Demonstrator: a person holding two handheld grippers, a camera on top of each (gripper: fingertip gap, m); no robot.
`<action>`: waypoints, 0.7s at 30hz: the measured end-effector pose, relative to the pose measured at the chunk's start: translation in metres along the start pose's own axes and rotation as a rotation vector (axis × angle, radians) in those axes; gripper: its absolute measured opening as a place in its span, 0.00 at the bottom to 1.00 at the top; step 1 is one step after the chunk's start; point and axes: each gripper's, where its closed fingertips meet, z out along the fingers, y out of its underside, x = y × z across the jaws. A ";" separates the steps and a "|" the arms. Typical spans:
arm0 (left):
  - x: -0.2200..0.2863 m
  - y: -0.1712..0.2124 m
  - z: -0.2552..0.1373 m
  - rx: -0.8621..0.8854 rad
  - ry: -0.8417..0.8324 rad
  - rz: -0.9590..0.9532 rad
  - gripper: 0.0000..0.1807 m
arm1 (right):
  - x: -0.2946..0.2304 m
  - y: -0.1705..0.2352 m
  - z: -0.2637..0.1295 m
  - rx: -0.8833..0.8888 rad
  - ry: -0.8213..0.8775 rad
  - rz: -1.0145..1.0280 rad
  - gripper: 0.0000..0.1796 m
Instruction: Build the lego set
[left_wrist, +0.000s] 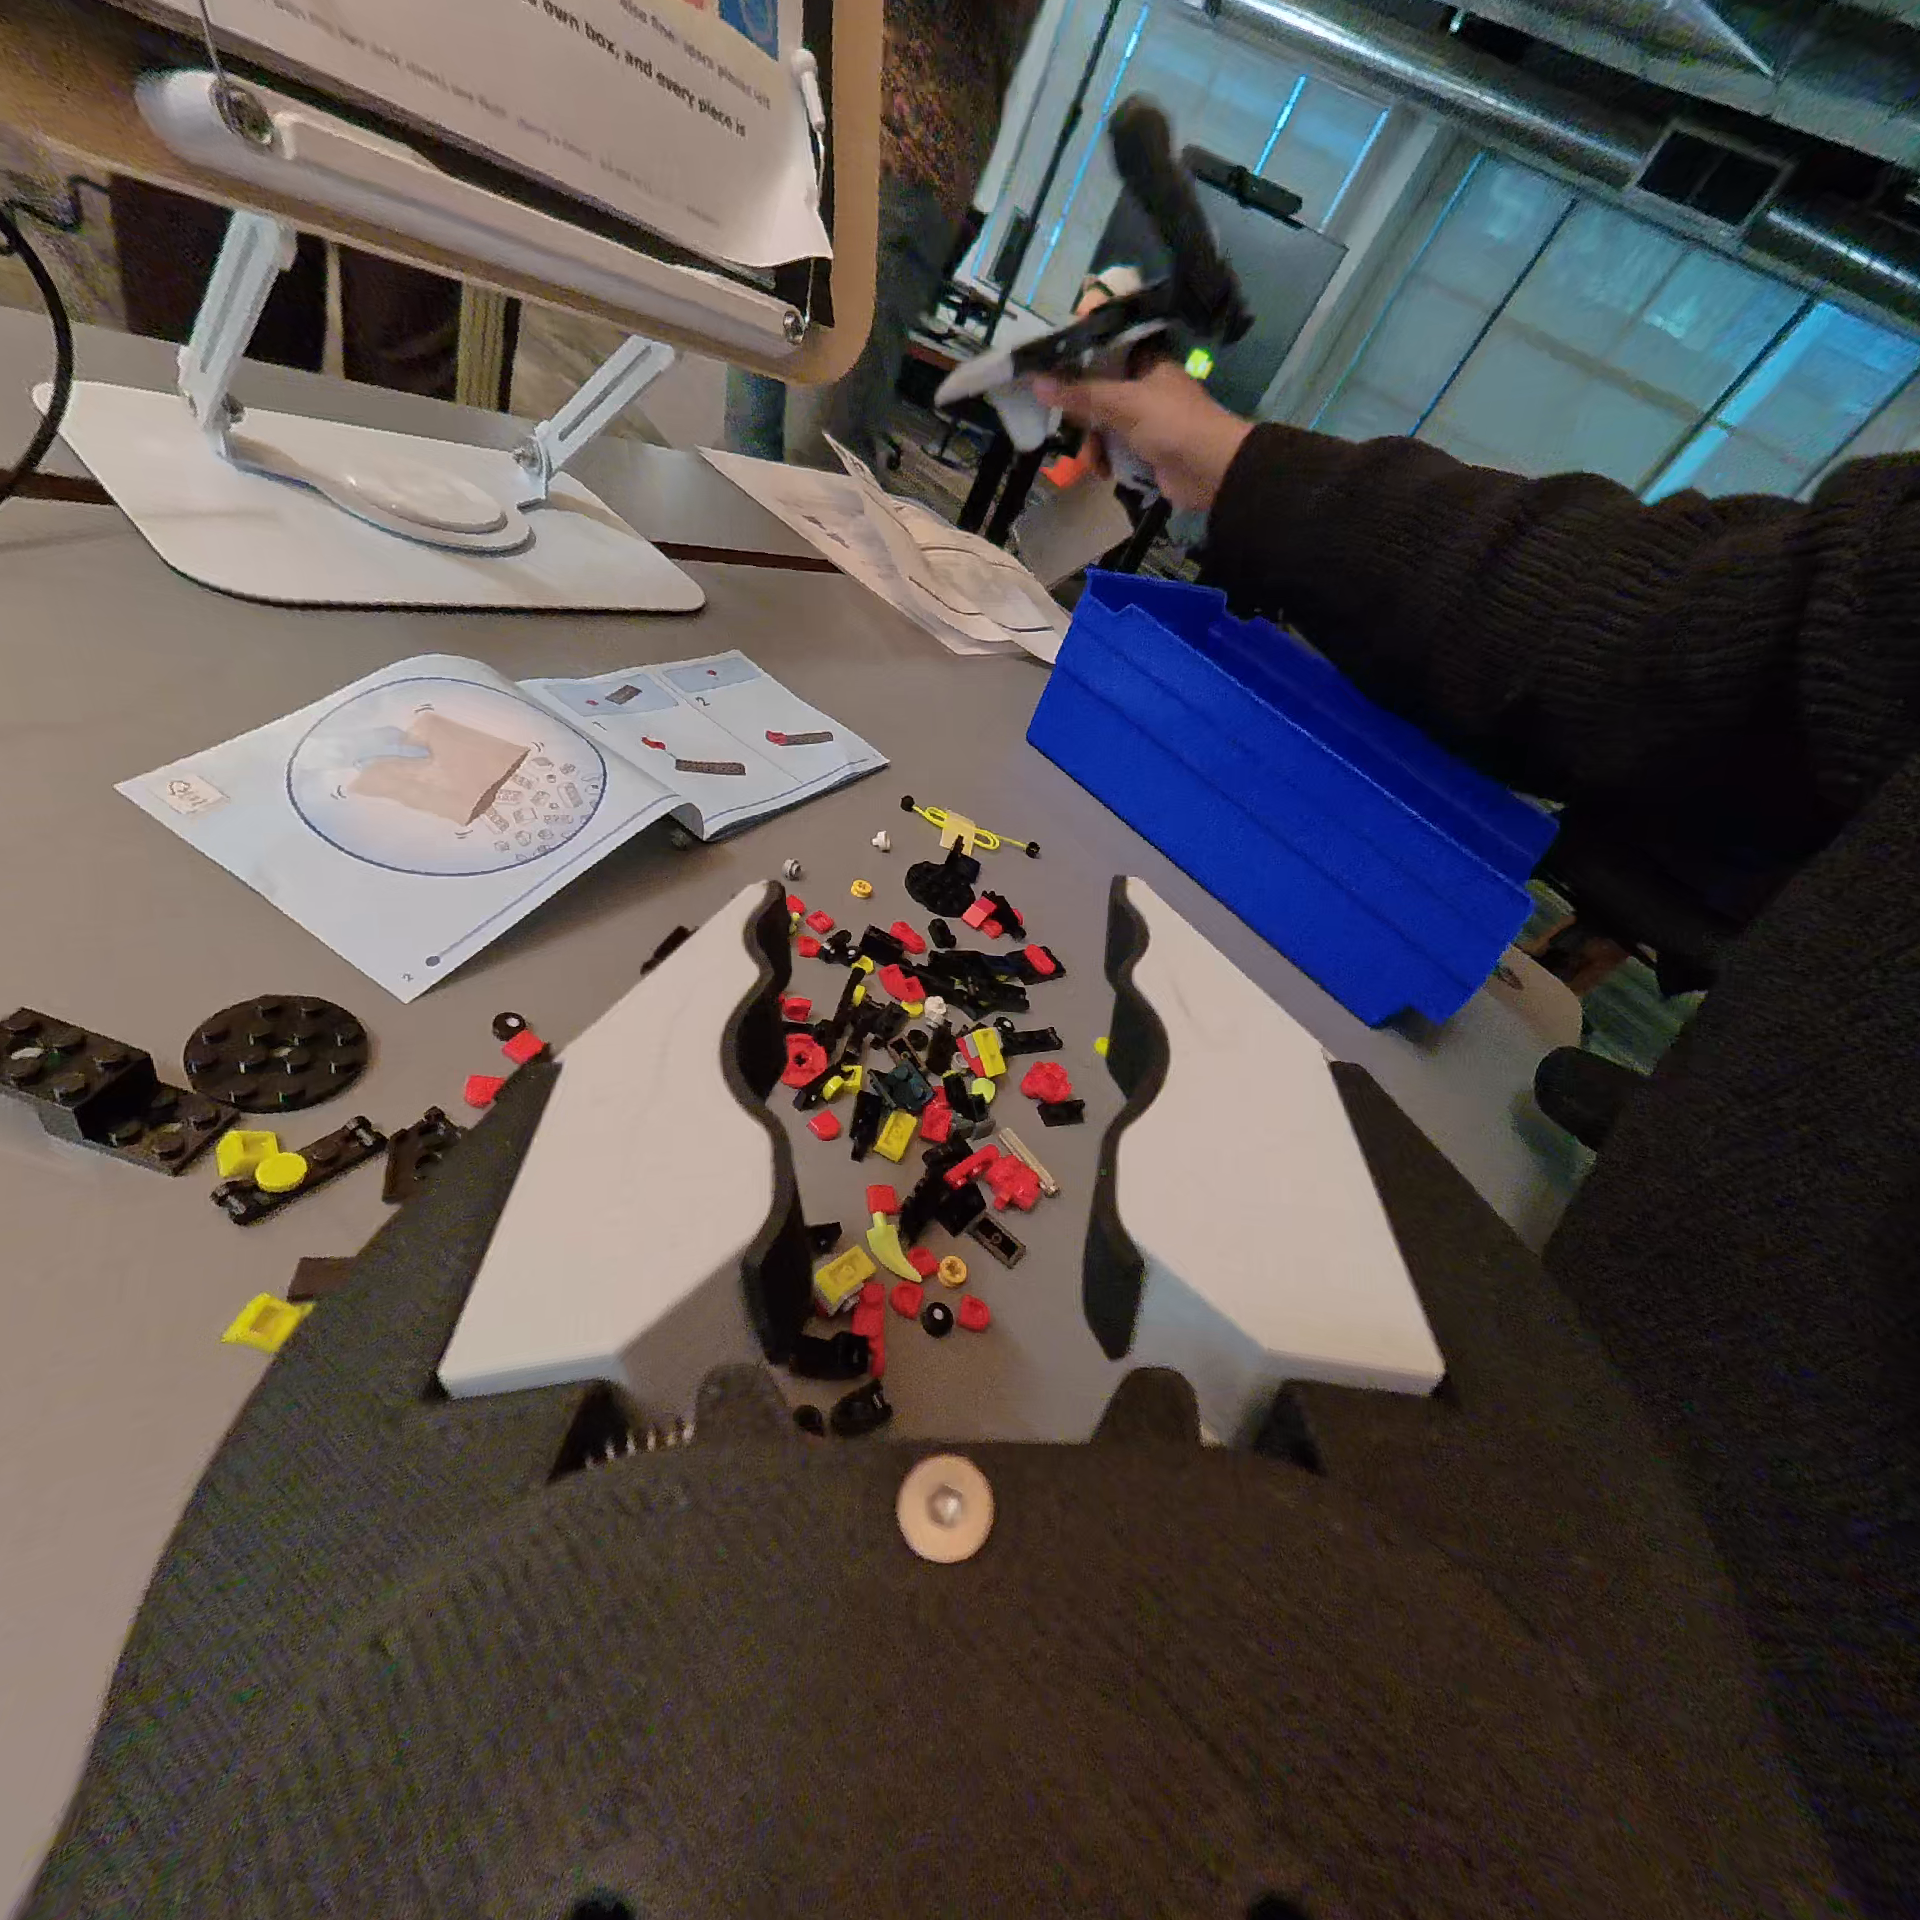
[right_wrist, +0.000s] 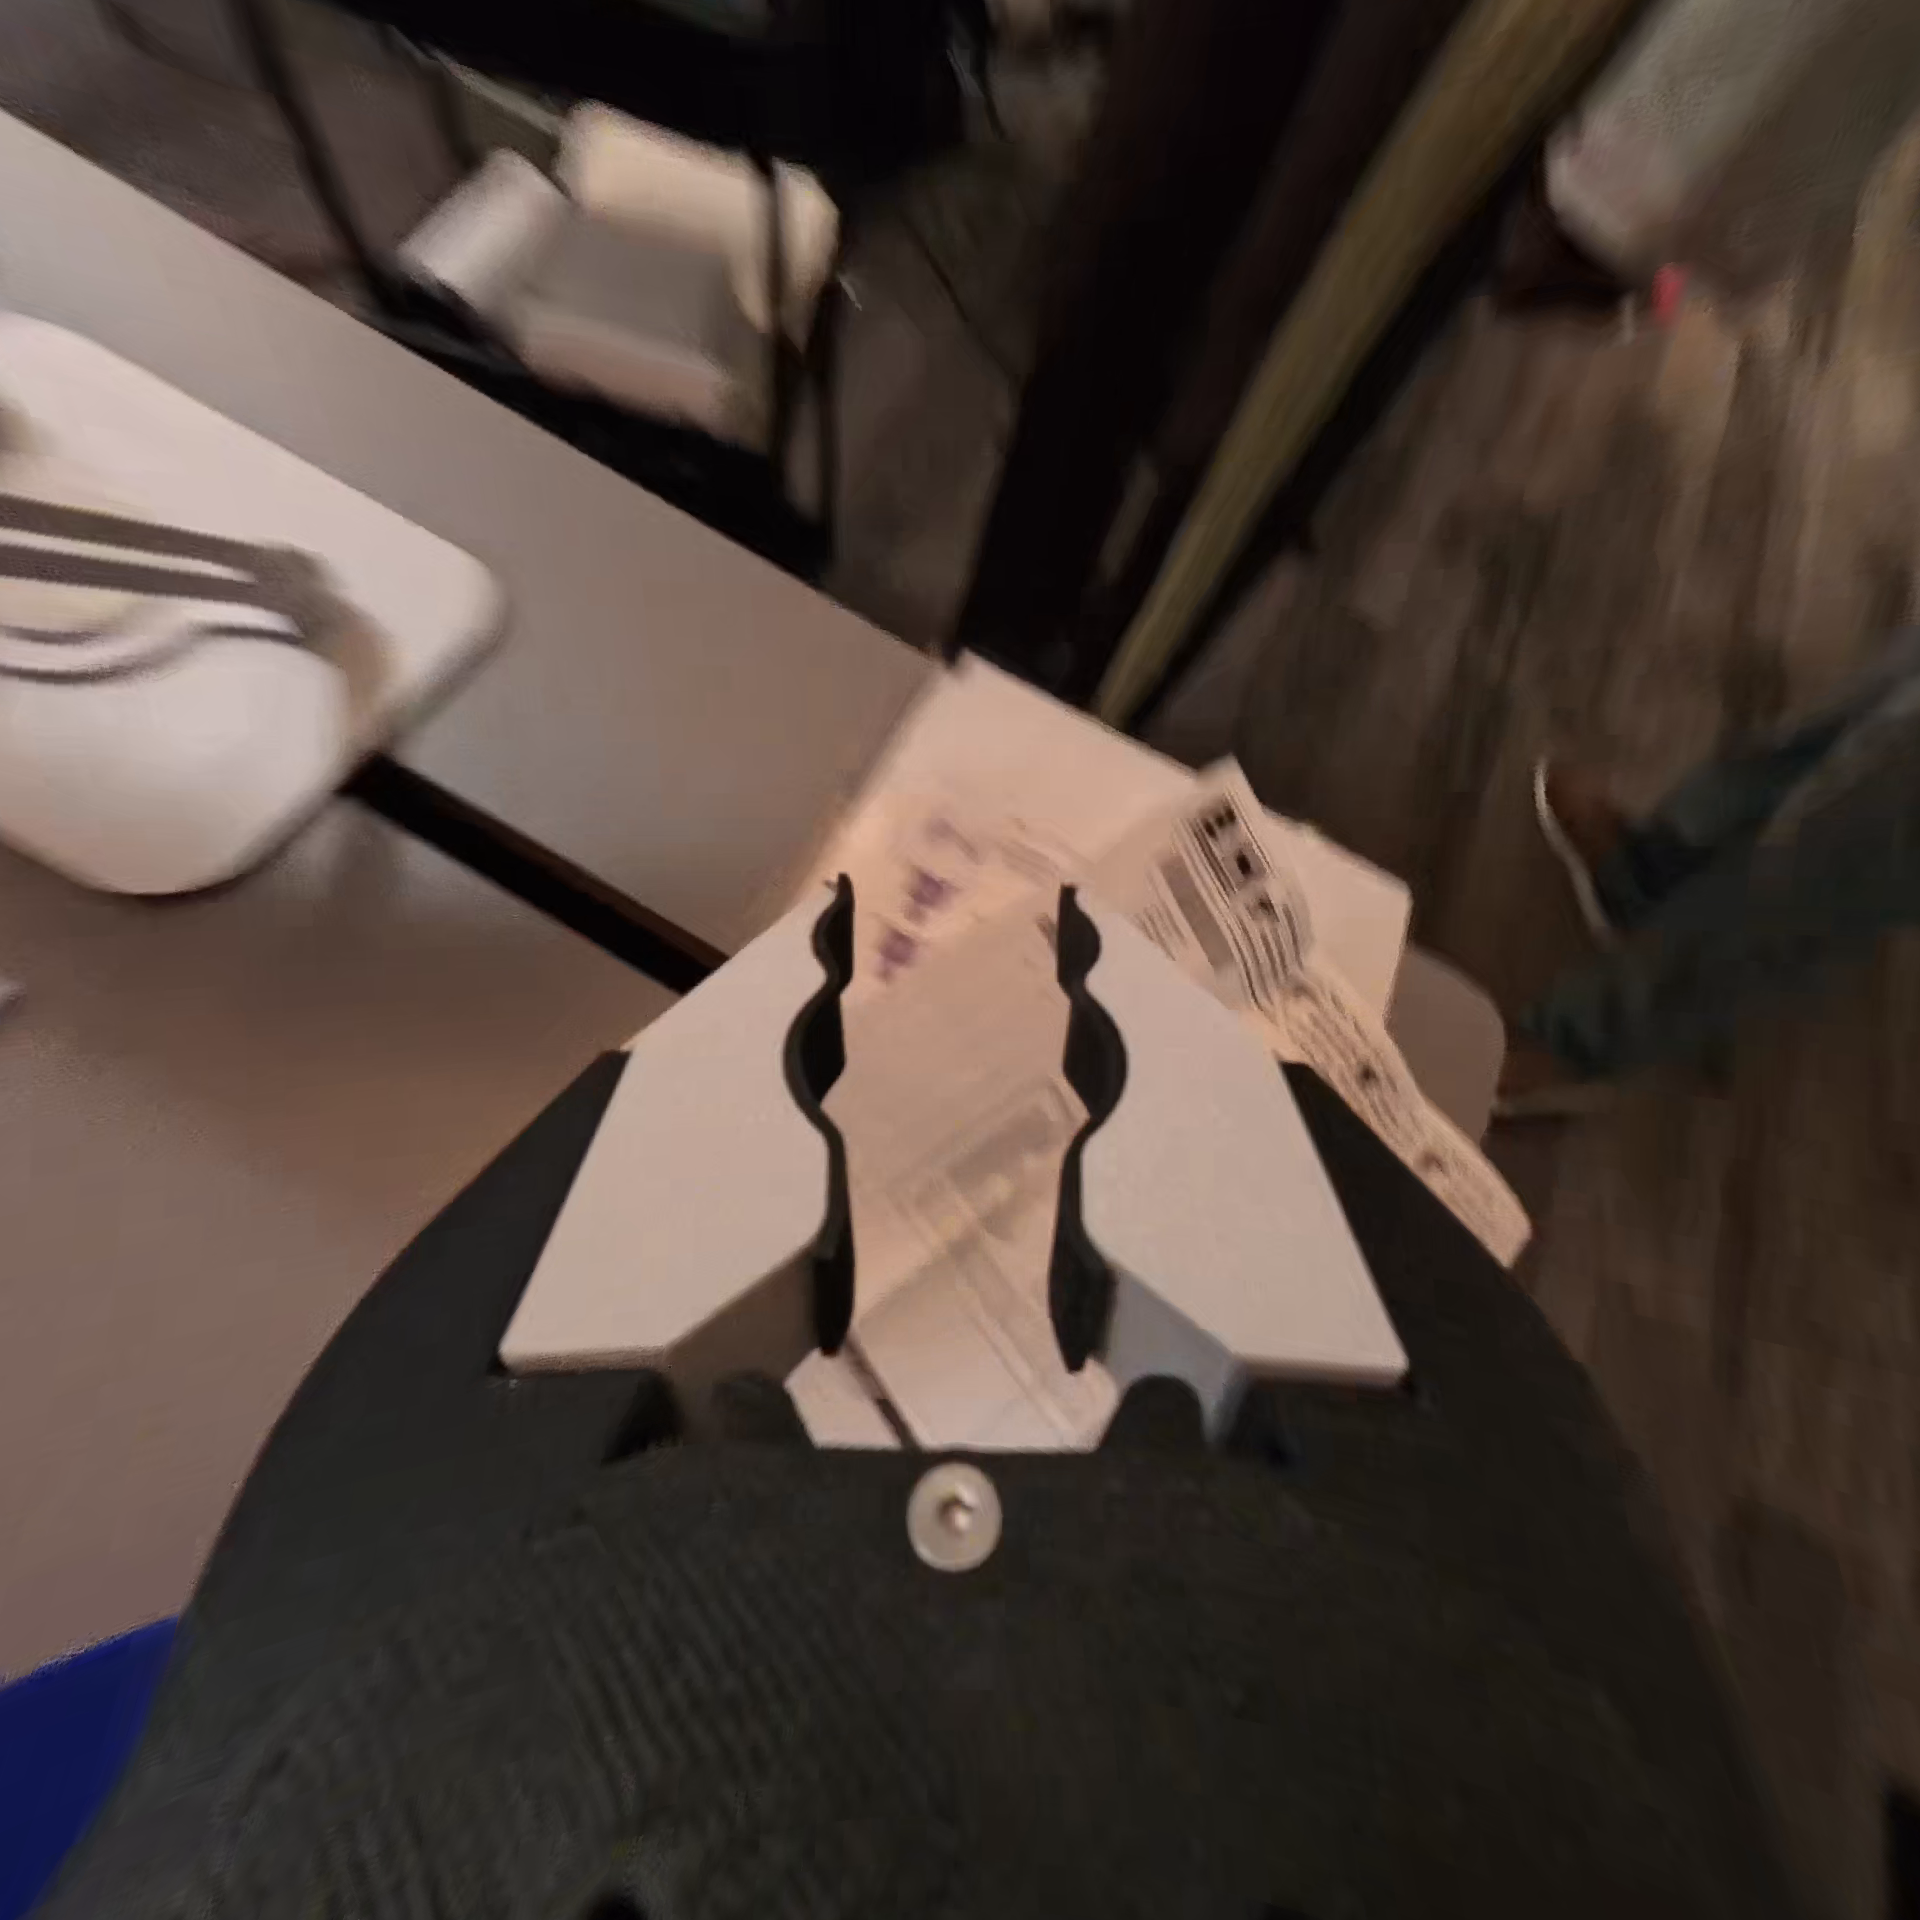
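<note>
A pile of small red, black and yellow lego pieces (left_wrist: 925, 1081) lies on the grey table (left_wrist: 156, 1455). My left gripper (left_wrist: 940, 894) is open and empty, hovering just above the pile with the pieces showing between its fingers. An open instruction booklet (left_wrist: 468, 800) lies beyond it to the left. Larger black plates, a black round plate (left_wrist: 275, 1049) and yellow pieces (left_wrist: 260, 1158) lie at the left. My right gripper (right_wrist: 951, 904) is open and empty, held high over folded paper sheets (right_wrist: 1039, 1039) at the table's far edge; it also shows in the left wrist view (left_wrist: 1049, 374).
A blue plastic bin (left_wrist: 1278, 821) stands right of the pile, under a black-sleeved arm (left_wrist: 1507, 623). A white stand (left_wrist: 364, 499) holding a printed sheet rises at the back left. Loose paper sheets (left_wrist: 914, 551) lie behind the bin. The right wrist view is motion-blurred. The gap from one gripper's tips to the other's is roughly 55 cm. About 12 cm separates my left fingertips from the black round plate (left_wrist: 275, 1049).
</note>
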 end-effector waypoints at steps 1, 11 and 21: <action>0.002 0.001 -0.001 -0.010 0.010 -0.012 0.33 | -0.022 -0.017 -0.020 0.073 -0.038 -0.044 0.22; 0.023 -0.003 -0.011 -0.015 0.058 0.018 0.23 | -0.315 -0.042 -0.205 0.267 -0.257 -0.321 0.29; 0.025 0.025 -0.007 -0.153 0.013 0.105 0.21 | -0.490 0.060 -0.181 0.280 -0.389 -0.054 0.21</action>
